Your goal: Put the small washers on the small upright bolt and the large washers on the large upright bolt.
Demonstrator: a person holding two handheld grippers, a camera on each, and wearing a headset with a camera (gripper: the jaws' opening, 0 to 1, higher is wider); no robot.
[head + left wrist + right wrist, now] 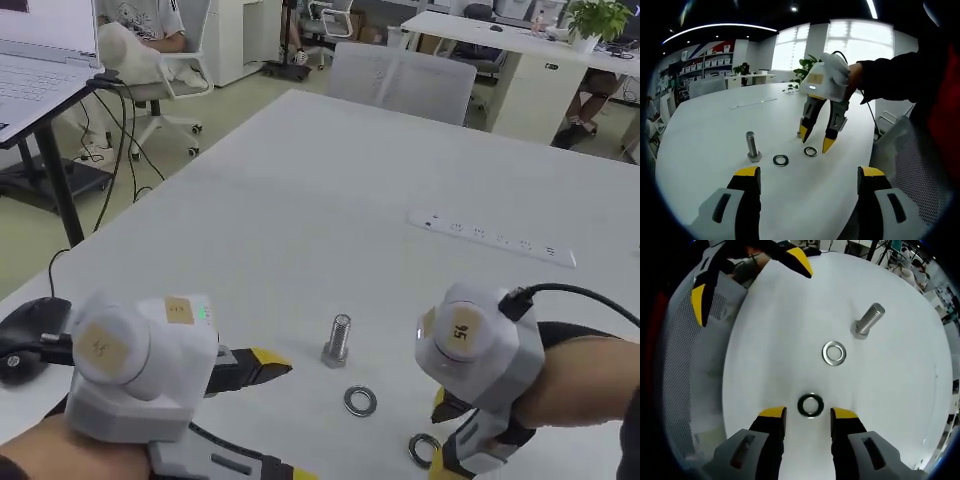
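Observation:
One steel bolt (338, 340) stands upright, head down, on the white table (300, 220). A bright washer (360, 401) lies flat just in front of it. A darker washer (810, 405) lies nearer the table's front edge. My right gripper (809, 413) points down at it, open, with a yellow fingertip on either side of the darker washer (423, 450). It holds nothing. In the left gripper view, my left gripper (809, 172) is open and empty and faces the bolt (752, 147), both washers and the right gripper (816, 140).
A white power strip (490, 238) lies further back on the right. A black mouse (30, 330) sits at the left edge. A grey chair (400, 80) stands at the far side, and a person sits by a desk at the back left.

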